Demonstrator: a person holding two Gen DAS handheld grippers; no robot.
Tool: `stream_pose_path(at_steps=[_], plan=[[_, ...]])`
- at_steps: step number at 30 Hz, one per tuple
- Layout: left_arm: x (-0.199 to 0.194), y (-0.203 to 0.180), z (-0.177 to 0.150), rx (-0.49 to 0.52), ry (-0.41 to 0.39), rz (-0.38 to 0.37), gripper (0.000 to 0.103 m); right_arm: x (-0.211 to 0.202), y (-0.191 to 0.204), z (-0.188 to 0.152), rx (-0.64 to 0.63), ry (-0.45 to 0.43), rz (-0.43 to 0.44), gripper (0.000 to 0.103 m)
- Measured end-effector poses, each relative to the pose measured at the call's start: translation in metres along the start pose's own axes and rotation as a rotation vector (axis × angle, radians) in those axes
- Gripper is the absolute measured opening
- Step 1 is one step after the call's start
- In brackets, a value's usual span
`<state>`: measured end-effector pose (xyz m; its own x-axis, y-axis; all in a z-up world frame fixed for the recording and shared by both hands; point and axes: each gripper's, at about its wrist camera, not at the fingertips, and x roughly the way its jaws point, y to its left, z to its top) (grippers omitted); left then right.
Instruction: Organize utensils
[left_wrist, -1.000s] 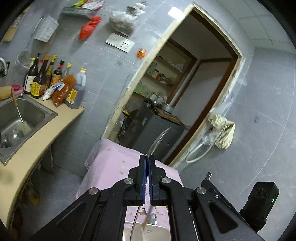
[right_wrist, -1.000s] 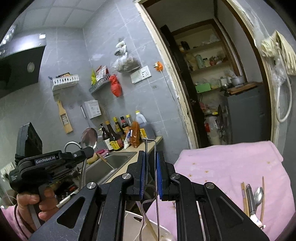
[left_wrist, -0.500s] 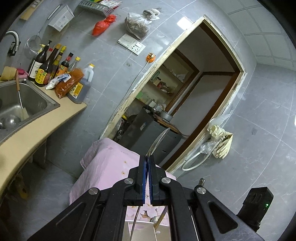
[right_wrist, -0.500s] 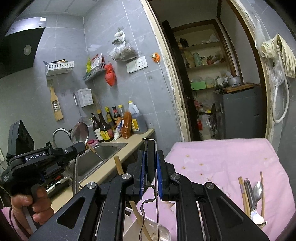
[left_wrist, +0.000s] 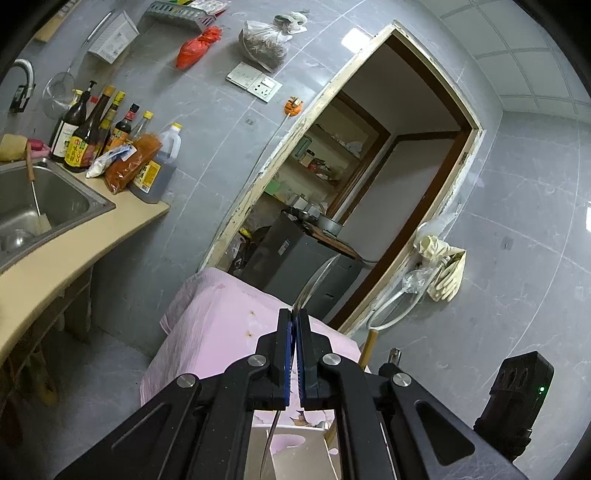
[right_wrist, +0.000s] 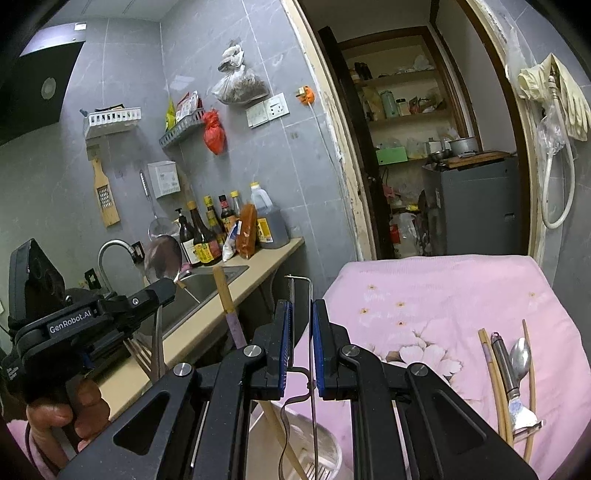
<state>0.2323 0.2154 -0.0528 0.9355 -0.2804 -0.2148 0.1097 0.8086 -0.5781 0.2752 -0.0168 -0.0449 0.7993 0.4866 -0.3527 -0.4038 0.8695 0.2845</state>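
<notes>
Left tongs (left_wrist: 294, 325) clench a shiny metal ladle (right_wrist: 162, 258); right tongs (right_wrist: 300, 314) grasp a thin wire utensil (right_wrist: 309, 332). Next, I judge: lower both into the white holder (right_wrist: 325, 443) below.

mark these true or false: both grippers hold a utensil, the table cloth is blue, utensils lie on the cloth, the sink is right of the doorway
1. Both grippers hold a utensil: true. The left gripper pinches a metal ladle; the right gripper grips a wire utensil.
2. The table cloth is blue: false. The cloth is pink with flowers.
3. Utensils lie on the cloth: true. Chopsticks and a spoon do.
4. The sink is right of the doorway: false. The sink is left of it.
</notes>
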Motion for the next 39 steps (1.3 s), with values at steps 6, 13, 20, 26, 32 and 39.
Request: stream_pose_path(at_steps=[6,13,20,26,32,39], plan=[[0.0,-0.003,-0.003,0.009,-0.015,-0.006,0.003,-0.002,0.0,-0.007,-0.003,0.01,-0.005,0.011],[-0.008,-0.012,-0.01,0.084,-0.008,0.017,0.003,-0.006,0.0,-0.012,-0.001,0.021,-0.008,0.011],[-0.012,-0.016,-0.01,0.126,-0.001,0.041,0.003,-0.009,0.001,-0.018,-0.006,0.025,-0.007,0.011],[-0.018,-0.019,-0.012,0.167,0.016,0.059,0.003,-0.01,0.005,-0.021,-0.014,0.035,-0.011,0.011],[-0.021,-0.019,-0.011,0.183,0.04,0.07,0.003,-0.012,0.005,-0.023,-0.013,0.04,-0.014,0.011],[-0.026,-0.018,-0.012,0.179,0.05,0.086,0.003,-0.014,0.005,-0.026,-0.015,0.05,-0.019,0.011]])
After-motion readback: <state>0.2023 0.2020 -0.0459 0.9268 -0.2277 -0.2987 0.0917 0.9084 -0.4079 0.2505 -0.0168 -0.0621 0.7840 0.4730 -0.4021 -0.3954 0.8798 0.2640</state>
